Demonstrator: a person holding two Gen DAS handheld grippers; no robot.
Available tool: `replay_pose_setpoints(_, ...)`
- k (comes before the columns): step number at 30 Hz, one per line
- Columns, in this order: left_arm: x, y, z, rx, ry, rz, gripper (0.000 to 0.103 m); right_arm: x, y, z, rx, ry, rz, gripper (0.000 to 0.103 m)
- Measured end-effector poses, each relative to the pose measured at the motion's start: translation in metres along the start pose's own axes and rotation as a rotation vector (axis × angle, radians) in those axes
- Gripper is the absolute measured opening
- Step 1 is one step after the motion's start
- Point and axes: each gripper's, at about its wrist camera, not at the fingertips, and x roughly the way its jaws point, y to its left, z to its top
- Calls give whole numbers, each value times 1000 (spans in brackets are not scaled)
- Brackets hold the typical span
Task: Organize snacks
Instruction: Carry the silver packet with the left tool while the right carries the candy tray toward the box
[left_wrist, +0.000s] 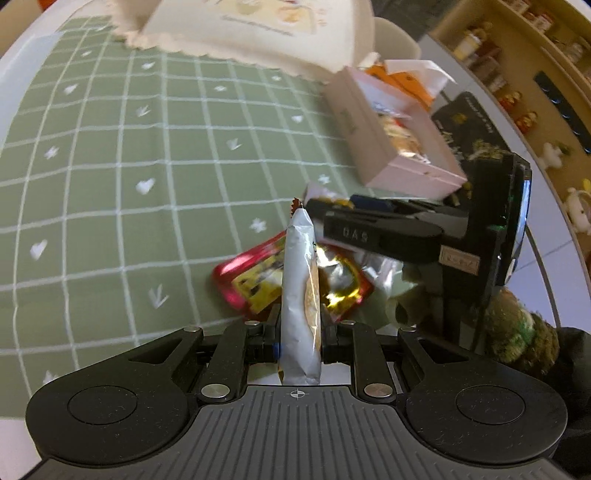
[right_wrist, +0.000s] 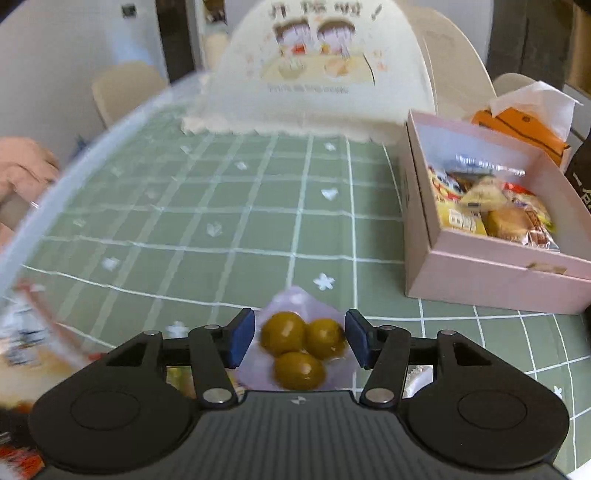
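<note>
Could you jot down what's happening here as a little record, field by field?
Surface: green checked tablecloth
Left gripper: jaws shut on an upright silver foil snack packet
Right gripper: jaws open around a clear pouch of three olive-green balls
Container: open pink cardboard box, already holding several wrapped snacks
Loose on cloth: shiny red-and-yellow snack wrapper
Behind: cream cartoon-printed cover, blurred

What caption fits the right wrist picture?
Open right gripper around a pack of green olives, pink snack box beyond.
</note>
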Motion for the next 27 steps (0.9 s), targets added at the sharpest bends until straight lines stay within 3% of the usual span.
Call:
replay_pose_setpoints(4, 1, 5, -3, -25, 0, -13, 21, -7, -4, -6, 5, 22, 19, 54)
replay_pose_setpoints(8, 12, -4, 3, 7, 22, -43, 21, -19, -6, -8, -13, 12, 17, 46)
replay_pose_setpoints(9, 15, -9, 5, 27, 29, -51, 21, -25, -7, -7, -13, 0, 9, 31)
replay_pose_setpoints(10, 16, -13, 5, 46, 34, -60, 21, -32, -8, -5, -17, -10, 1, 3)
replay_pose_setpoints(13, 22, -24, 8, 96, 52, -88, 21, -60, -19, -1, -6, -45, 38, 2)
replay_pose_setpoints(18, 33, -35, 11, 138, 86, -112, 21, -79, -36, -4, 25, -42, 10, 3)
replay_pose_setpoints(20, 34, -37, 11, 148, 85, -113, 21, -72, -35, -4, 31, -16, 9, 12)
replay_pose_setpoints(22, 34, -35, 11, 135, 79, -103, 21, -59, -30, -4, 61, -8, 38, 34)
replay_pose_setpoints(24, 31, -31, 9, 109, 73, -95, 21, -43, -21, -4, 87, 5, 53, 42)
replay_pose_setpoints(27, 24, -21, 4, 78, 67, -80, 21, -22, -2, -2, 75, 15, 43, 46)
